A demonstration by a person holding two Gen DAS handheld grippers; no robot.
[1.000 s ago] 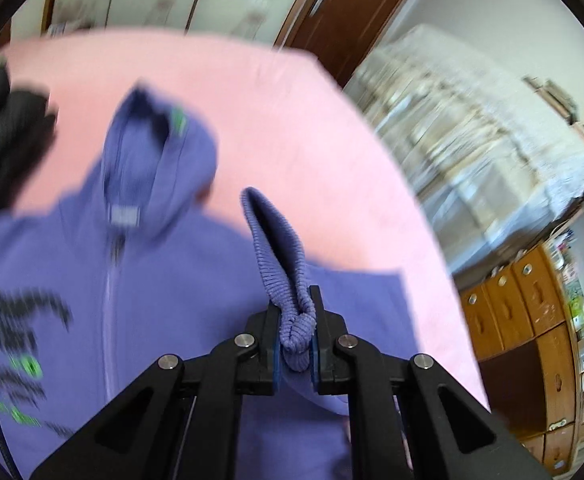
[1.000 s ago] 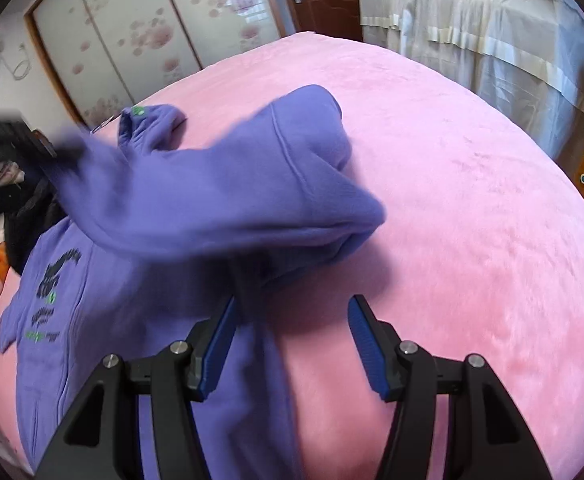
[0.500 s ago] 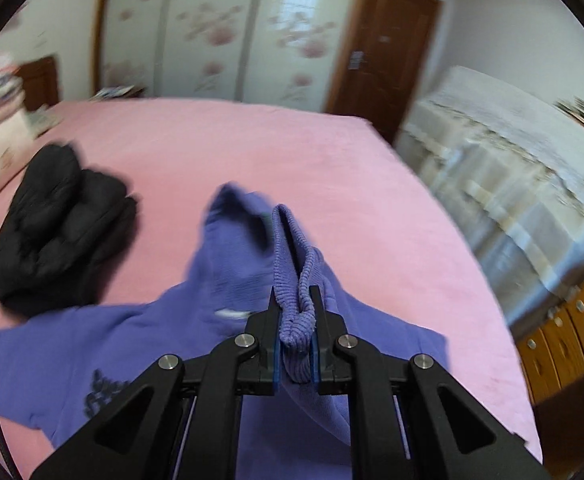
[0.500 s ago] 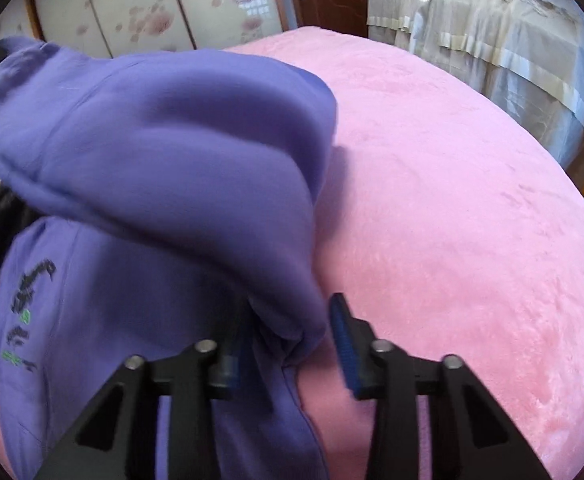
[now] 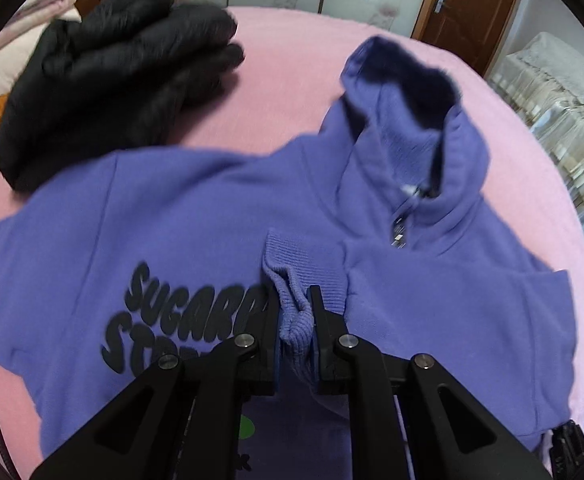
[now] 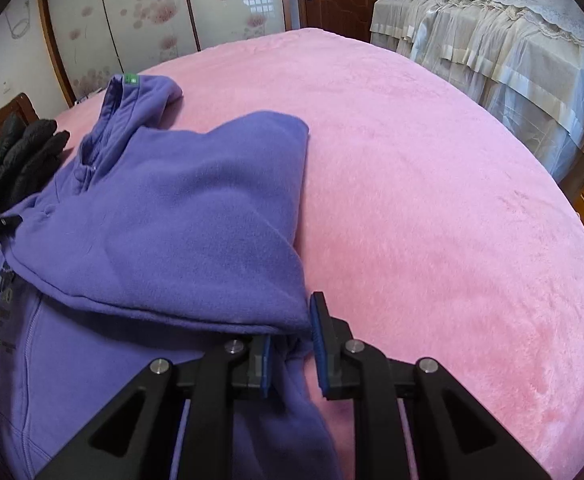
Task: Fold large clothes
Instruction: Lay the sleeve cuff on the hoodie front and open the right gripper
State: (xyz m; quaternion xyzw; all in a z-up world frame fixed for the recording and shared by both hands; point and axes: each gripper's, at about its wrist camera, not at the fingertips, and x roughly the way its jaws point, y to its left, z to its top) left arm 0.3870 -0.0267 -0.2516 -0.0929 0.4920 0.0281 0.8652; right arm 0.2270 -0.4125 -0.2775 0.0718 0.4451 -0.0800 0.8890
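A pink bed [image 6: 432, 208] fills both views, its right half bare and open out to the far edge, where a draped cream bed [image 6: 492, 52] stands just beyond. A purple hoodie [image 5: 195, 232] lies spread front-up on the left part of the bed, hood [image 5: 408, 92] toward the far side, zipper and dark chest lettering showing. One sleeve [image 6: 179, 216] is folded across the chest — its outer fold line runs along the hoodie's right edge, next to the open pink surface. A black jacket [image 5: 107, 64] is bunched at the far left, touching the hoodie's shoulder. The left tool [image 5: 296, 328] is clamped on the ribbed cuff [image 5: 292, 280] of the sleeve, holding it over the middle of the chest beside the lettering. The right tool [image 6: 289, 344] sits at the hoodie's near right edge — its jaws are closing, with the fold of purple fabric between the blue pads [image 6: 318, 336] at the sleeve's base.
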